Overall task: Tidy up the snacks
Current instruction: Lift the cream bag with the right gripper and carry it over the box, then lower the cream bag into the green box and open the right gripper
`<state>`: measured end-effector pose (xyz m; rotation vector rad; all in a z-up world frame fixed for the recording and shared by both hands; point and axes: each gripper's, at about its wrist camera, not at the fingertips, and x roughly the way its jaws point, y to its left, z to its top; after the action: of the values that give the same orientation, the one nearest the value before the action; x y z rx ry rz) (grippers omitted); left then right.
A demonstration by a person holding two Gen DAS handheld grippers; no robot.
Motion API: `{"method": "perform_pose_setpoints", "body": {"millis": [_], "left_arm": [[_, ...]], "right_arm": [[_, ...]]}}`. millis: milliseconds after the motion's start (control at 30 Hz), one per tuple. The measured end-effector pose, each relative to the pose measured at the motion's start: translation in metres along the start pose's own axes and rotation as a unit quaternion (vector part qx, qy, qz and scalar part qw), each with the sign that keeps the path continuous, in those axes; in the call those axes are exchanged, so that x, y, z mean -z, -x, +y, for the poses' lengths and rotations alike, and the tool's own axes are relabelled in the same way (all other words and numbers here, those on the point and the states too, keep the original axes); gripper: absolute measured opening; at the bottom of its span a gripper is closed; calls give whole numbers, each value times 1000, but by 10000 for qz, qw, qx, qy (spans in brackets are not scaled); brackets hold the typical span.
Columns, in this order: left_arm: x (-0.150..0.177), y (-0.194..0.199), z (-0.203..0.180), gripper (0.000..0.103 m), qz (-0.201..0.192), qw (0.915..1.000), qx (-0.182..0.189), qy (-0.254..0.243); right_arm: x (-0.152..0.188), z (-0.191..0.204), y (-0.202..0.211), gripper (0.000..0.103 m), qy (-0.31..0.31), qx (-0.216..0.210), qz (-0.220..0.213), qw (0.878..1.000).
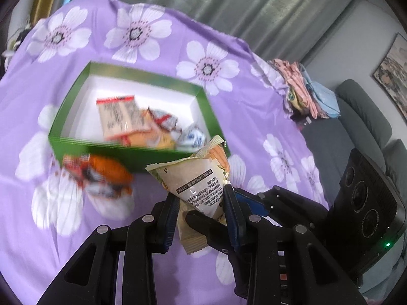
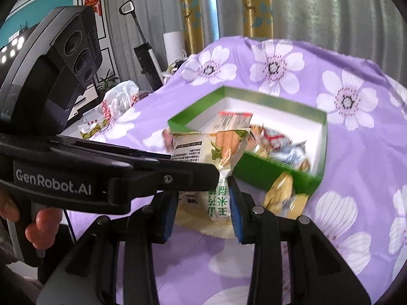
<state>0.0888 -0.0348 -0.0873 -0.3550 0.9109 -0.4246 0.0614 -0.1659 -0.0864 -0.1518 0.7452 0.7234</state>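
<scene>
We hold one cream packet (image 1: 201, 185) between us, the left gripper (image 1: 201, 211) and right gripper (image 2: 203, 203) both clamped on it, above the cloth (image 1: 152, 50) just short of the green box (image 1: 76, 117). We should carry it level over the rim, then release together.

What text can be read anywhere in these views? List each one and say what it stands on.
"GenRobot.AI": white letters on the side of the left gripper.
"玉米": green characters on the cream snack packet; further characters unclear.
Black small print on that packet: too small to read.
Print on packets inside the green box: blurred.
</scene>
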Motion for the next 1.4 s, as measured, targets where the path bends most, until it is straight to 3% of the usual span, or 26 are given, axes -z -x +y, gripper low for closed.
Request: {"method": "perform_pose_setpoints", "body": {"millis": [200, 467, 967, 1033, 1100, 1400], "left_arm": [[-30, -8, 1, 34, -119, 9998, 27, -172], [-69, -32, 17, 34, 8, 9999, 105, -99], [-82, -89, 57, 34, 384, 9973, -306, 543], [-84, -87, 60, 49, 348, 9968, -331, 634], [-86, -80, 62, 77, 252, 9969, -287, 688], [-81, -34, 59, 79, -153, 9969, -517, 566]], "right_arm": [[-24, -18, -8, 37, 6, 138, -205, 9997], [-53, -44, -32, 37, -94, 236, -215, 9994], [-56, -69, -97, 42, -375, 537, 442, 9969], [-55, -71, -99, 48, -370, 721, 461, 9956], [-54, -71, -94, 53, -348, 856, 406, 9949], [-43, -74, -47, 69, -611, 920, 67, 9939]]}}
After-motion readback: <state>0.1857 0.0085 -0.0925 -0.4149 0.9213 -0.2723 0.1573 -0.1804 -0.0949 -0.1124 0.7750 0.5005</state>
